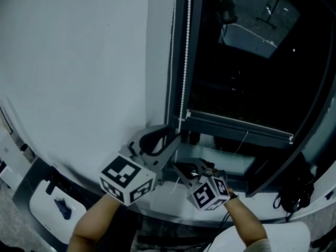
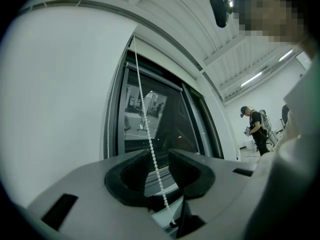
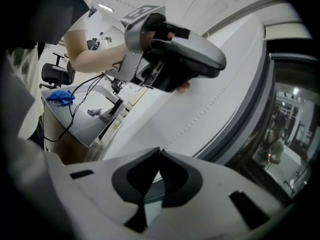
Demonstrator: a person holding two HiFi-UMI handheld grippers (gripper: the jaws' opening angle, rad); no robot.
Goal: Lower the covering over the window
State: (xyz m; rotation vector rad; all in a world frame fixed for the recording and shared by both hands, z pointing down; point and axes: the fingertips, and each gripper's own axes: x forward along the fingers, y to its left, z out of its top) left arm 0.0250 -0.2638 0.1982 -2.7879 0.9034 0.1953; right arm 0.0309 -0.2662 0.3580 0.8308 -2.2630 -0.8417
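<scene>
the bead chain [image 1: 184, 62] hangs along the left edge of the window frame [image 1: 195, 46], a string of small round white beads against the flat, matte wall [image 1: 79, 62]. the left tool [image 2: 155, 166] stands released. its dark, rubbery, scooped pads [image 2: 189, 171] are apart and the chain runs loose between them, not pressed. i judge it is set there to take the next grip higher up. the right tool [image 3: 160, 156], lower down by the frame's bottom left corner, is clenched tip to tip. no bead shows in its own view, but the chain runs taut down toward it, so it likely nips the chain. the glass [image 1: 247, 77] is dark, glossy and bare. the covering seems to be near the top of the window, not clearly seen.
</scene>
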